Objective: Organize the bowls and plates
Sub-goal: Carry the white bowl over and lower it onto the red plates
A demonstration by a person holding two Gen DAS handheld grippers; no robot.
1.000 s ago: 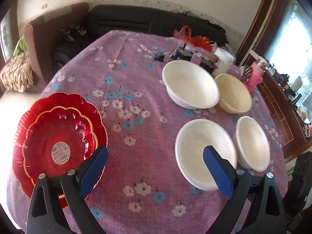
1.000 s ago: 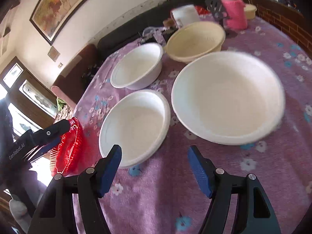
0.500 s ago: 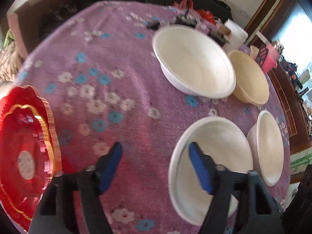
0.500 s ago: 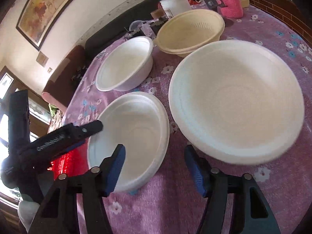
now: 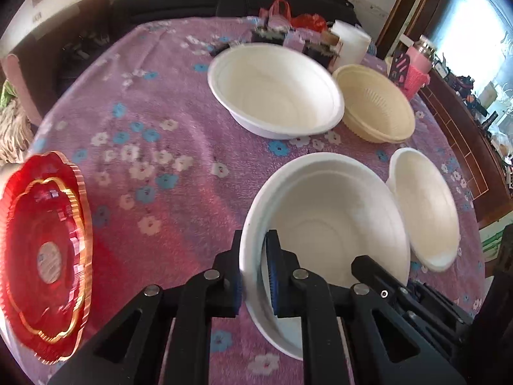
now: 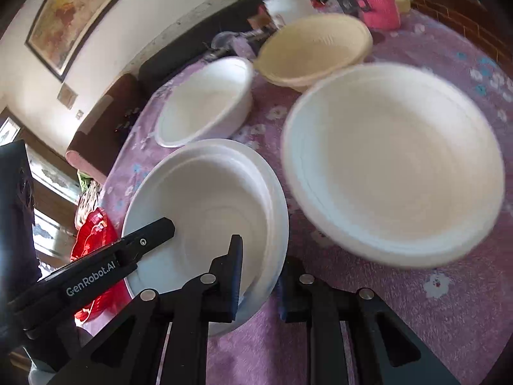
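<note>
we clamp both the left tongs [image 5: 253, 276] and the right tongs [image 6: 259, 276] on the near white bowl [image 5: 323, 224], seemingly lifting; bowls at twelve and two o'clock remain unstacked.

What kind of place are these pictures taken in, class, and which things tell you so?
Probably a home living or dining room: a round table under a purple flowered cloth, a dark sofa against the wall behind it, and a large framed painting hanging above.
</note>
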